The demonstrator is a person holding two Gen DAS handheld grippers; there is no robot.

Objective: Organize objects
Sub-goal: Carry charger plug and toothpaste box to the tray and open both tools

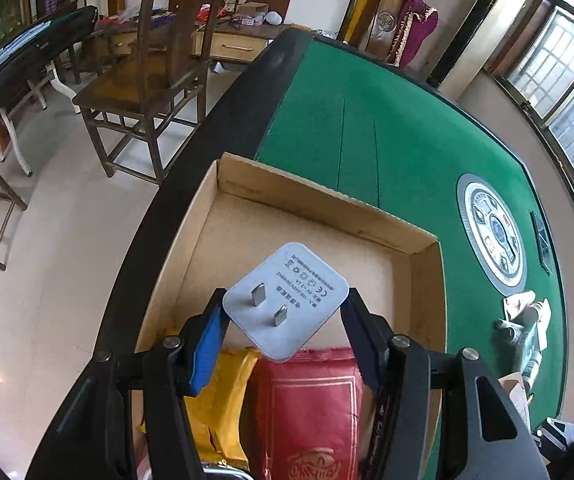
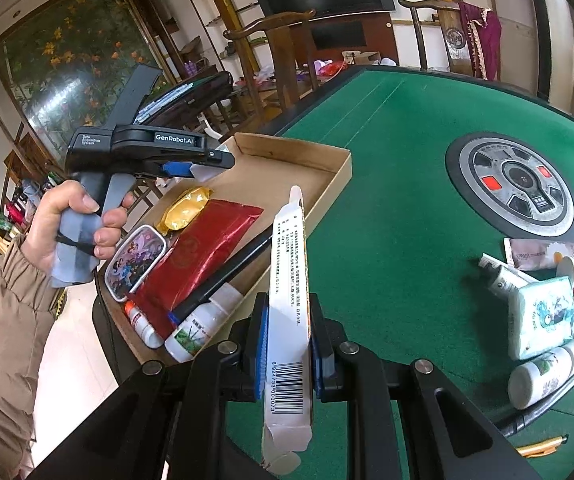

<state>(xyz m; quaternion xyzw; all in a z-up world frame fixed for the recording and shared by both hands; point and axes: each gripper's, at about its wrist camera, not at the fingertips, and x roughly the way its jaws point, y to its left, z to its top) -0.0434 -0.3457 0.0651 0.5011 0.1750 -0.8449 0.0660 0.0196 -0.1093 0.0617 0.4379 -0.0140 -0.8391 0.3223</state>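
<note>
My left gripper (image 1: 285, 304) is shut on a white charger plug (image 1: 287, 292), prongs toward the camera, held over the open cardboard box (image 1: 319, 200). Below it in the box lie a yellow packet (image 1: 223, 400) and a red packet (image 1: 307, 408). In the right wrist view a hand holds that left gripper (image 2: 207, 166) above the box's (image 2: 339, 168) far left side. My right gripper (image 2: 287, 344) is shut on a long white carton (image 2: 289, 280) with a barcode, standing on end near the box's right wall. The box also holds a picture tin (image 2: 135, 262), a black pen (image 2: 223, 276) and a white bottle (image 2: 203, 320).
The box sits at the left edge of a green felt table with a round centre console (image 2: 515, 184). At the right lie a tissue pack (image 2: 543, 316), tubes, a white bottle (image 2: 543, 372) and a yellow pen (image 2: 543, 446). A wooden chair (image 1: 143, 92) stands beyond the table edge.
</note>
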